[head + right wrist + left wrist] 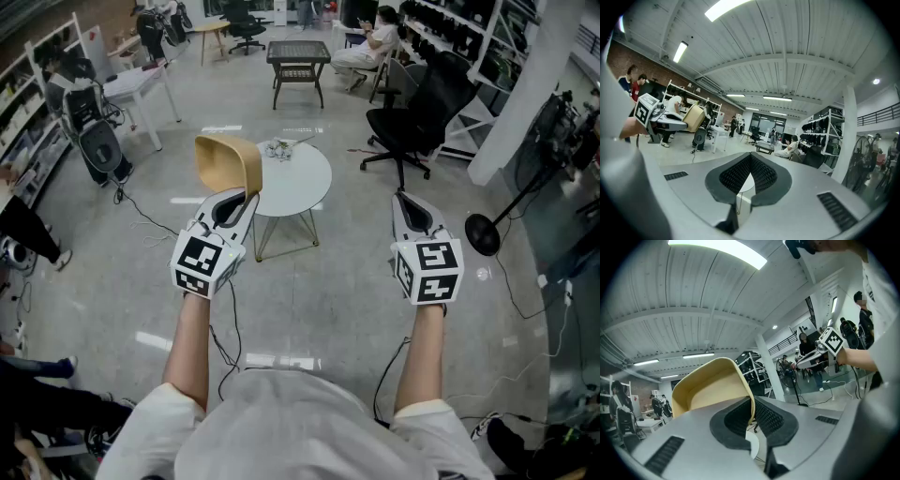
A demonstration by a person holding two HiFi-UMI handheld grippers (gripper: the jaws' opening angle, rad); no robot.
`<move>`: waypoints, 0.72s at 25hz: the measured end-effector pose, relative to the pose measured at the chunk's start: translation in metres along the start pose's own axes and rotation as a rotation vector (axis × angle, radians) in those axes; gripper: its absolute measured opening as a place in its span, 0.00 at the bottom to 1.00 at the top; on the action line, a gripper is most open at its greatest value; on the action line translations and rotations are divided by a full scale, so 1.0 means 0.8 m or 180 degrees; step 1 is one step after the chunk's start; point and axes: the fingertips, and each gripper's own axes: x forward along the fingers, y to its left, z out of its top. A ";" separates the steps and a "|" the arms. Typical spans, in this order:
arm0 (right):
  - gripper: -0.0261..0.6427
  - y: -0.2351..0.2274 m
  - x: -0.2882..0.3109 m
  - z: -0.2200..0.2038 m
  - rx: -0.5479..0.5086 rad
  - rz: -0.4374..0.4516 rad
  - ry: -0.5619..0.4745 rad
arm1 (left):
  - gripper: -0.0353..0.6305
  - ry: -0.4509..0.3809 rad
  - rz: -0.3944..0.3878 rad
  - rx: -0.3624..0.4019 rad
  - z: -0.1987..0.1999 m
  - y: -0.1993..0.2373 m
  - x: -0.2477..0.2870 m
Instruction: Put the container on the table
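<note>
A tan container (228,161) with a thin curved wall hangs in the air over the left edge of a small round white table (296,178). My left gripper (246,198) is shut on its rim; in the left gripper view the container (711,387) fills the space above the jaws, its wall pinched between the black pads (768,418). My right gripper (401,197) is held to the right of the table, shut with nothing in it. In the right gripper view the right gripper (750,161) points toward the table top (744,183), and the container (695,117) shows far left.
A small crumpled item (278,147) lies on the table's far side. A black office chair (412,117) stands behind right, a dark square side table (298,58) further back, a floor fan base (483,234) at right. Cables run over the grey floor. A seated person (367,42) is far behind.
</note>
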 end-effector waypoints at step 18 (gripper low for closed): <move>0.06 -0.035 0.086 -0.030 0.0076 0.0104 0.0000 | 0.10 0.0049 -0.0087 -0.0058 -0.041 0.025 0.090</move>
